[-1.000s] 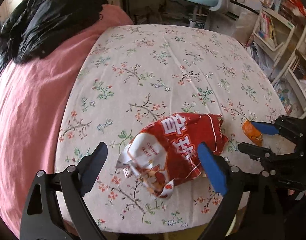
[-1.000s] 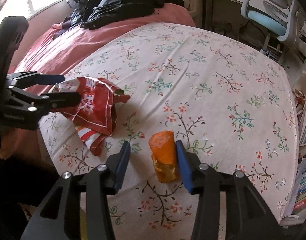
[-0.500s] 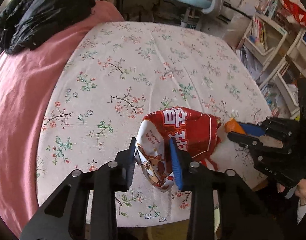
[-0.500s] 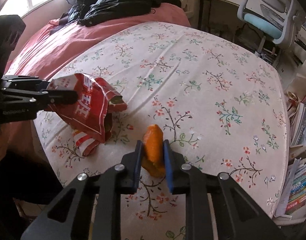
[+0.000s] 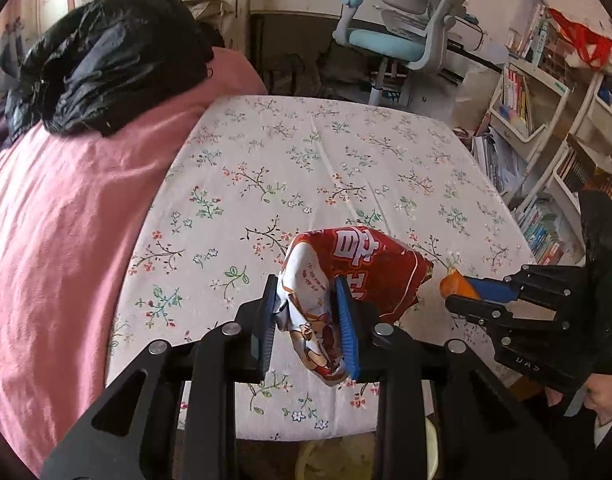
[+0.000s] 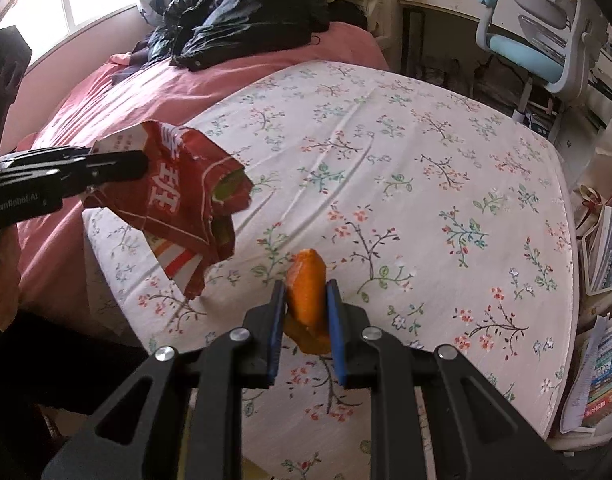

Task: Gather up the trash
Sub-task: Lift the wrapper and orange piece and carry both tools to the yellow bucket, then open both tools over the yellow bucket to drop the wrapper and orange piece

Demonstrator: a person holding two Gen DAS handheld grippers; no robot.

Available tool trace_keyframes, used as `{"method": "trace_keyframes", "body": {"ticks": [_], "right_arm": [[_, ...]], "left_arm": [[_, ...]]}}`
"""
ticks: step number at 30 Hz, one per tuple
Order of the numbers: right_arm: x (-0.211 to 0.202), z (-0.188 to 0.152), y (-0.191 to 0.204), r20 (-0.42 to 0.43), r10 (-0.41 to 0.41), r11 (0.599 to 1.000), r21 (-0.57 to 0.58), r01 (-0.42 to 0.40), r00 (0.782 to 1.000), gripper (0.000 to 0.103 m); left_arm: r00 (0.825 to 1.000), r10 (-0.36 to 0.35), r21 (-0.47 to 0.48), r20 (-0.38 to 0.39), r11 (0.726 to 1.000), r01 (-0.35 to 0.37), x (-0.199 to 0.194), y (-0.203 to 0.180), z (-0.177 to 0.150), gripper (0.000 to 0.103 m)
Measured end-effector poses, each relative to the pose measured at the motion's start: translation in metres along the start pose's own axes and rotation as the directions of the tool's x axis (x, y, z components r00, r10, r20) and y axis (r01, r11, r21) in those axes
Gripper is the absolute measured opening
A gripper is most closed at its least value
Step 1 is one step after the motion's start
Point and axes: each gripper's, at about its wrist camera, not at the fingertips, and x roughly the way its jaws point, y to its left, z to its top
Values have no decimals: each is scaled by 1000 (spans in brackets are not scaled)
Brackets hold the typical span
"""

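My left gripper (image 5: 308, 312) is shut on a crumpled red snack bag (image 5: 362, 264) and holds it lifted above the floral tablecloth (image 5: 306, 168). The bag also shows in the right wrist view (image 6: 173, 196), hanging from the left gripper (image 6: 139, 166). My right gripper (image 6: 306, 312) is shut on a piece of orange peel (image 6: 306, 292) and holds it just above the cloth. In the left wrist view the right gripper (image 5: 458, 292) shows at the right with the orange peel (image 5: 452, 284) between its jaws.
A pink bedspread (image 5: 57, 240) with a black jacket (image 5: 105, 56) borders the table on the left. A blue desk chair (image 5: 398, 36) stands behind. Bookshelves (image 5: 546, 152) stand at the right. A pale bin (image 5: 338, 456) shows below the table's near edge.
Both grippers closed from open, the left on the snack bag and the right on the orange peel. Both have lifted their items off the cloth and drawn back toward the near edge.
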Motion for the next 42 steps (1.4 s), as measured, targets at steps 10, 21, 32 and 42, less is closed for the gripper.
{"method": "trace_keyframes", "body": {"ticks": [10,21,32,42], "right_arm": [[-12,-2,9,32,22,1000,2,-22,999,21],[-40,-33,43,59,94,995,10,-95,994,21],[-38,-93,86,-100,146,989,3,-147,984,40],[-95,-91,48,146,50,983,167,-74,988,77]], "left_arm": [[999,22,-1,33,1000,-22,-19,-4,-12,27],[998,20,-9,54,1000,-20,-49,-8,-39,27],[1000,22,-11,1,1000,-22,-72,-11,-88,27],[995,-19,87,-98,996,28,-74,-45,-130,27]]}}
